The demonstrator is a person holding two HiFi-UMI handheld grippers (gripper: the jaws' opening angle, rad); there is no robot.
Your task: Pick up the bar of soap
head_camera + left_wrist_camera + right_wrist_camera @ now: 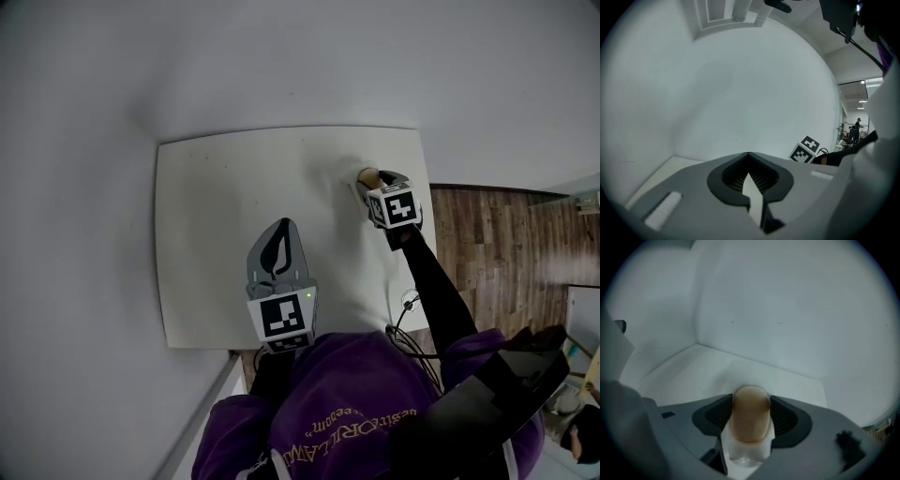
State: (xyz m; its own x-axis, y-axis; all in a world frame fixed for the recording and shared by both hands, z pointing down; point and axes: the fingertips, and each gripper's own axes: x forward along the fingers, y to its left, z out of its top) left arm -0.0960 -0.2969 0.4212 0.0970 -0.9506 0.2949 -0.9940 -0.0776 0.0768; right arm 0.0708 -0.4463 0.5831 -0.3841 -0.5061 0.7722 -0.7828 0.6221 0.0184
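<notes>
A tan oval bar of soap (750, 416) lies on the white table (216, 234) near its far right corner, and it is also visible as a small tan spot (367, 175) in the head view. My right gripper (751, 397) straddles it, with the dark ribbed pads (783, 417) close along both sides of the soap. I see no squeeze on it, so the jaws stand open. My left gripper (281, 230) hovers over the table's near middle, its tips (748, 153) together and nothing held.
The table stands in a corner of plain white walls (281, 66). Wooden floor (487, 244) lies beyond the table's right edge. A cable (409, 305) hangs by the right arm near the front right corner.
</notes>
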